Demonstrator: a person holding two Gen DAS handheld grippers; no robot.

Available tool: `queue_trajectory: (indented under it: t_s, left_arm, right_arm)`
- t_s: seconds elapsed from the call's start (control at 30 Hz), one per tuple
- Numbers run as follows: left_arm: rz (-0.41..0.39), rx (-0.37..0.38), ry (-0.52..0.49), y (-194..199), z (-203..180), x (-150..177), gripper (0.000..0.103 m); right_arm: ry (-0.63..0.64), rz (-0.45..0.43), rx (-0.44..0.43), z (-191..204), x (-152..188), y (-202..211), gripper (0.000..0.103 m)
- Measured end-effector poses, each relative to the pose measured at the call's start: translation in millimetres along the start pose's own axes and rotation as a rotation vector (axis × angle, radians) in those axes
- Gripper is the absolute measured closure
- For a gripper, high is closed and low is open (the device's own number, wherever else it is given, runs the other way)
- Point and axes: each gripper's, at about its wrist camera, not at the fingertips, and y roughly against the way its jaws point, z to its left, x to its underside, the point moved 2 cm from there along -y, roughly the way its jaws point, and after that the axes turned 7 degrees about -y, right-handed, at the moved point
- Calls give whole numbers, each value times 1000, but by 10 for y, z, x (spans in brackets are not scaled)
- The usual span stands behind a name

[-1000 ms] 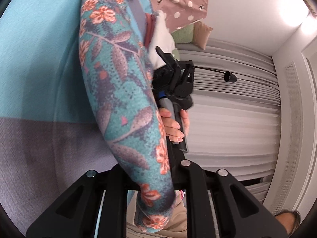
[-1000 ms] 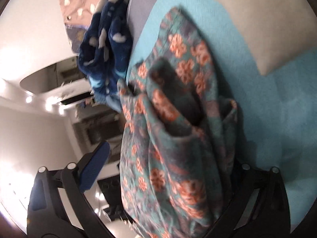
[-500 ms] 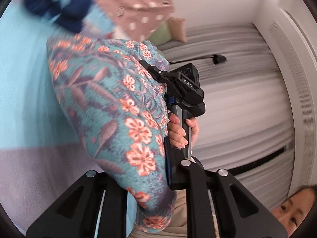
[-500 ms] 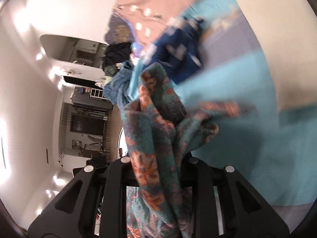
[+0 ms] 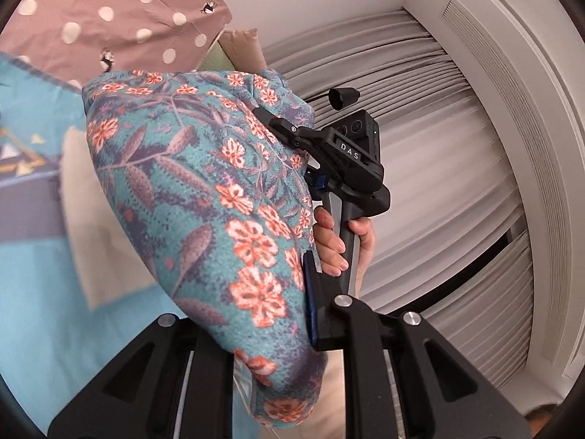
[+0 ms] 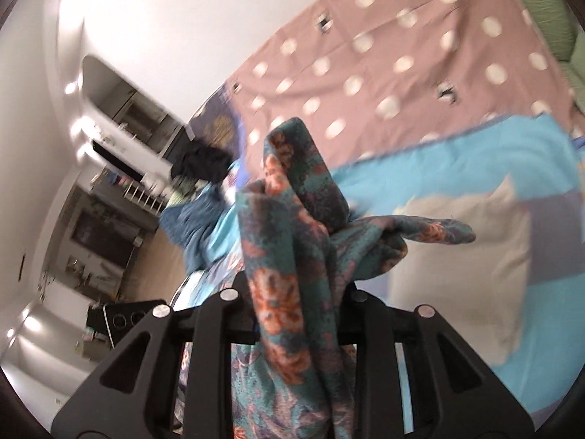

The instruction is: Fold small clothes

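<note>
Left wrist view showed the floral garment (image 5: 204, 197) draped from between the fingers of the left gripper (image 5: 278, 333), which were clamped on a fold of it, the cloth held up in the air over the blue patchwork bedspread (image 5: 33, 292). Across from it the right gripper (image 5: 285, 135) bit into the far edge of the same piece, with the person's right hand (image 5: 340, 241) wrapped round its handle. From the right wrist view, the right gripper (image 6: 296, 303) was pinched shut on a thick bunch of the fabric (image 6: 292, 241), one loose end sticking out sideways above the bedspread (image 6: 548, 329). Behind lay a pink dotted sheet (image 6: 384, 66) and a heap of other clothes (image 6: 193, 226), blurred. The garment looked soft, fleecy and light, with no stiffness at all: it sagged wherever it was unsupported and would probably bunch rather than slide. A judgement: the grip on the right took in several layers at once, so the piece would likely not spread flat until held by single edges or corners, such as a hem or waistband, well apart. Which part each gripper held could not be told.
</note>
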Motion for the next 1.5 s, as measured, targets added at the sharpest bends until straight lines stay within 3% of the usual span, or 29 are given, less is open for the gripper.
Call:
queue_trajectory:
  t_s: [0.13,0.27,0.3,0.33,0.37,0.47,0.5,0.6,0.7,0.77,0.9,1.03,1.1,1.2,1.23,1.3,1.33,1.37,1.5]
  left_arm:
    - [25,29,123,-321,687,72,87]
    - [65,70,343,-774,1686,317,87]
    - [73,57,399,-851,1907,439,87]
    - [84,53,444,-908,2067,553,87]
    - [102,75,484,-969,2206,662,87]
    - [71,145,518,-971,2318,714,87]
    - [62,162,527,-964,2324,692,87]
    - [48,211,541,-950,2274,675,79]
    - [27,262,572,-975,2245,626,74]
    - [3,287,590,-980,2237,607,74]
    - [-14,306,578,-1007,2135,626,74]
    - [16,249,568,-1028,2112,642,74]
    - [55,171,538,-1047,2096,691,74]
    - [144,23,546,-1030,2143,848,74]
    - [180,-54,531,-982,2138,893,72]
    - [205,-178,434,-823,2049,914,68]
    - [218,-214,393,-725,1975,921,62]
    - [220,-229,370,-620,1902,909,57]
    - [109,-304,190,-181,1469,613,54]
  right_arm:
    - [-130,57,77,-830,-254,-435,76]
    - [-280,129,149,-1764,-180,-938,75]
    - [-305,152,176,-1929,-113,-1046,71]
    - [-335,178,212,-2120,-23,-1123,60]
    - [-358,188,199,-2232,23,-1159,54]
    - [-387,157,11,-2350,189,-955,38]
    - [-397,135,-44,-2379,228,-866,27]
    - [-369,140,-162,-2338,520,-608,21]
    - [-331,218,-148,-2268,854,-516,13]
    - [-292,255,-158,-2196,1023,-496,13]
    - [-265,246,-136,-2055,1151,-448,11]
    - [-259,145,-245,-1879,927,-214,11]
    - [-249,111,-246,-1843,842,-118,11]
    - [-271,123,-112,-2013,852,-154,11]
    - [-282,135,-18,-2110,913,-197,11]
    - [-256,122,133,-2229,1043,-167,11]
    - [-214,74,202,-2223,1099,-91,12]
    - [-185,33,209,-2198,1124,-67,13]
    - [60,-202,188,-1645,1118,49,14]
